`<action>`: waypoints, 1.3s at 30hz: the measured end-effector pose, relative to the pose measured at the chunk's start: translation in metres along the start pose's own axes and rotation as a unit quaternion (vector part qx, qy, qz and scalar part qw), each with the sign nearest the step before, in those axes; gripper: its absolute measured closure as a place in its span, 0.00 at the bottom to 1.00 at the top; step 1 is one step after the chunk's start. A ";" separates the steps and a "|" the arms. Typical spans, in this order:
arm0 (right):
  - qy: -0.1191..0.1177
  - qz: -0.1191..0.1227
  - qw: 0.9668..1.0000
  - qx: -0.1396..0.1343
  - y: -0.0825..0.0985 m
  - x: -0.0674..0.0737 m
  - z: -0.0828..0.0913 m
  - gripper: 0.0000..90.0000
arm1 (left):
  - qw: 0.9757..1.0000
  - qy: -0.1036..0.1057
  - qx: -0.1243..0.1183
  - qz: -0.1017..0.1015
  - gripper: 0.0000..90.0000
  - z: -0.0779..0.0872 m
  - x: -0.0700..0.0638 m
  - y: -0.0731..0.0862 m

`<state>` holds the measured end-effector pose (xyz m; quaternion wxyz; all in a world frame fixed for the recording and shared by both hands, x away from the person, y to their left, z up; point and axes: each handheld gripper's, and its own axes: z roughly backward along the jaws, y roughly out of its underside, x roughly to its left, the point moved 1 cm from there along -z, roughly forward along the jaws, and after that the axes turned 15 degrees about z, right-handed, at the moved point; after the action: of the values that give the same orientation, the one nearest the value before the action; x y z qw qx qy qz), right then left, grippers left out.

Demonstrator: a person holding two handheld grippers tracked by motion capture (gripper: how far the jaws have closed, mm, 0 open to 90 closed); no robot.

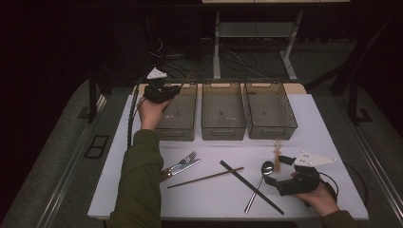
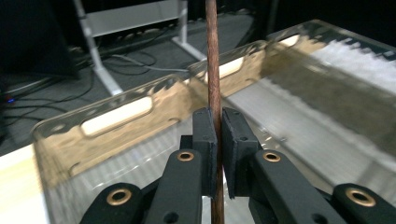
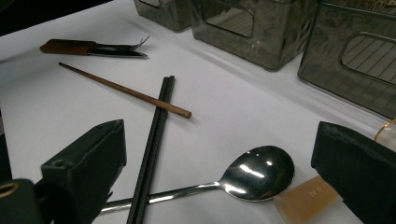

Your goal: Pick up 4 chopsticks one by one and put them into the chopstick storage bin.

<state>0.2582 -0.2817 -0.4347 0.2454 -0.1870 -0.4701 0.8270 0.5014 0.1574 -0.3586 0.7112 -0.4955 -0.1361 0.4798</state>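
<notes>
The only lettering that can be read is "NST", pale and cut off at its end, on the translucent amber plastic handle (image 3: 306,198) lying beside the shiny steel spoon (image 3: 258,173).

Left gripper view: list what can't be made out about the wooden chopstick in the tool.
- Wooden chopstick: both ends are cut off by the top and bottom edges of the left gripper view.
- In the high view, the left tool and the dim light hide most of it.
- Whether it touches the left bin: cannot tell.

You had a fork (image 1: 184,160) and knife (image 1: 183,167) lying together left of the black chopsticks (image 1: 250,186) and spoon (image 1: 266,168).
</notes>
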 end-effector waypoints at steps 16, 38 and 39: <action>-0.001 -0.001 1.000 0.001 0.000 0.001 0.000 0.04 | 0.998 -0.042 0.031 0.037 0.93 -0.009 0.015 0.020; 0.001 -0.002 1.000 0.000 0.000 0.001 0.001 0.04 | 0.999 -0.027 0.027 0.004 0.61 0.010 -0.001 0.010; 0.001 -0.001 1.000 0.001 0.000 0.001 0.000 0.04 | 0.999 -0.023 0.026 0.002 0.60 0.013 -0.004 0.009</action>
<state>0.2570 -0.2814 -0.4346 0.2470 -0.1873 -0.4694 0.8268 0.4860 0.1621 -0.3591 0.7193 -0.4663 -0.1390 0.4959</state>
